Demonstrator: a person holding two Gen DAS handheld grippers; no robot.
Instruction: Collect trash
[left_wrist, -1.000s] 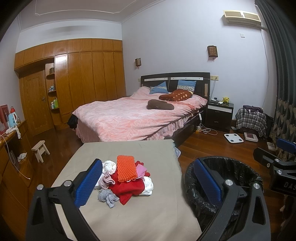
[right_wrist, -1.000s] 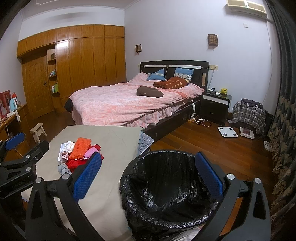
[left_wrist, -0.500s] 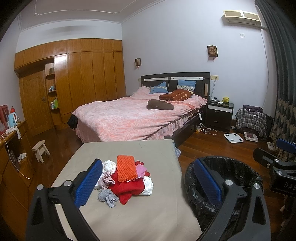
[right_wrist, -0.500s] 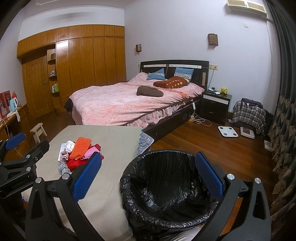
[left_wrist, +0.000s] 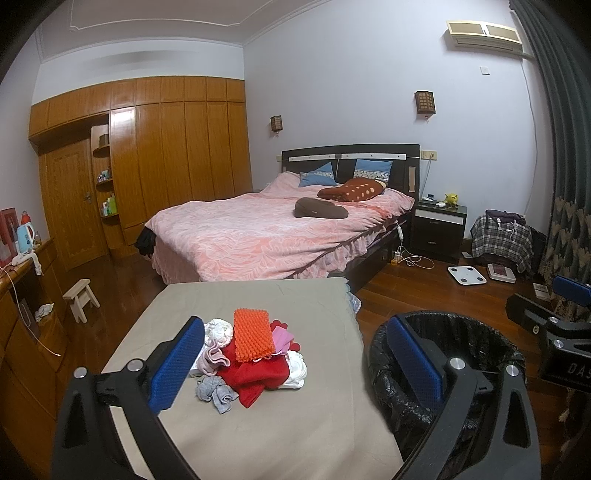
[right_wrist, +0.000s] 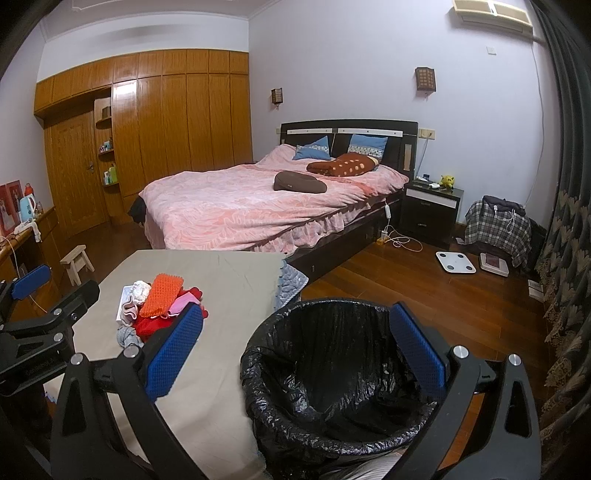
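Table with a heap, bin to its right, bed behind

A heap of cloths and scraps (left_wrist: 251, 358) lies on the cloth-covered table (left_wrist: 295, 424), a nubbed pad (left_wrist: 253, 334) on top of it. The lined trash bin (right_wrist: 332, 376) stands on the floor just right of the table. Behind both is the bed (left_wrist: 266, 232); a nightstand (left_wrist: 439, 229) lies to its right, a wardrobe (left_wrist: 166, 155) to its left, and a small stool (left_wrist: 81, 304) left of the table.

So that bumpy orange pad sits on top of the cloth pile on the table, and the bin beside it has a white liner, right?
Not quite: the liner of the round bin is black, as the right wrist view shows. The bumpy orange pad does top the cloth pile on the grey-covered table.
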